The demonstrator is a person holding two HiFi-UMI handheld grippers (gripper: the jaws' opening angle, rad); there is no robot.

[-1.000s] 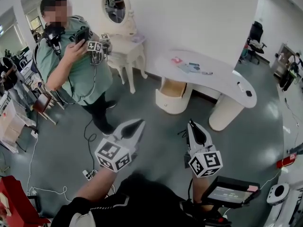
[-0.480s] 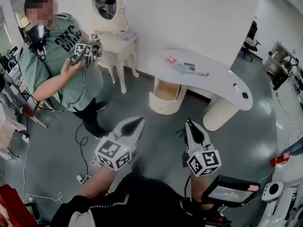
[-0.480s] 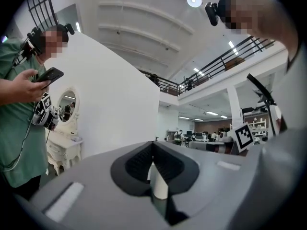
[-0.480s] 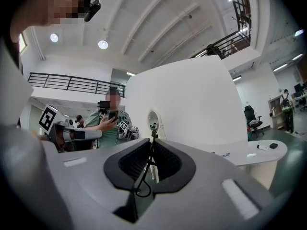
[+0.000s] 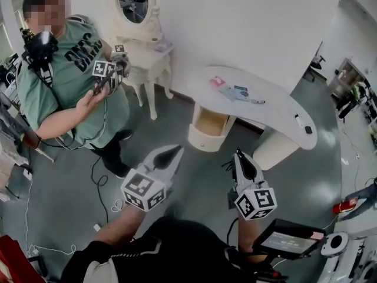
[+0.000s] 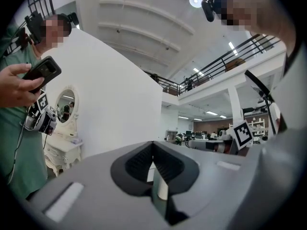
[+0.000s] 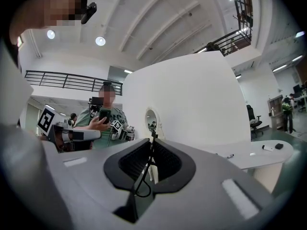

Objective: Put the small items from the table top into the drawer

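We hold the left gripper [image 5: 174,151] and the right gripper [image 5: 238,154] side by side, low in the head view, both pointing level over the grey floor [image 5: 177,117] towards the table [image 5: 277,108]. In the left gripper view the left gripper's [image 6: 153,147] jaws stand together at their tips with nothing between them. In the right gripper view the right gripper's [image 7: 152,141] jaws also meet at their tips and hold nothing.

Both grippers are well apart from the table, which is white, curved and set against the white wall [image 5: 247,22]. On its top, near the wall end, we see a pink item [image 5: 218,81], just beside it a booklet [image 5: 238,92], and next to that a pen [image 5: 257,101]. Towards the other end lie a white item [image 5: 298,121] and a black item [image 5: 308,130], near each other. The right gripper view shows the pen [image 7: 230,155], the white item [image 7: 266,148] and the black item [image 7: 278,146] on that same top. Under the table's wall end the drawer [image 5: 207,139] stands pulled out, its inside tan.

To the left a person in a green shirt [image 5: 70,75] stands with a phone [image 6: 43,72] in one hand. Behind that person are a white dressing table [image 5: 147,55] and its oval mirror [image 5: 134,2]. Cables [image 5: 100,181] trail over the floor by the person's feet, and a screen [image 5: 285,240] sits at the lower right, below the right gripper
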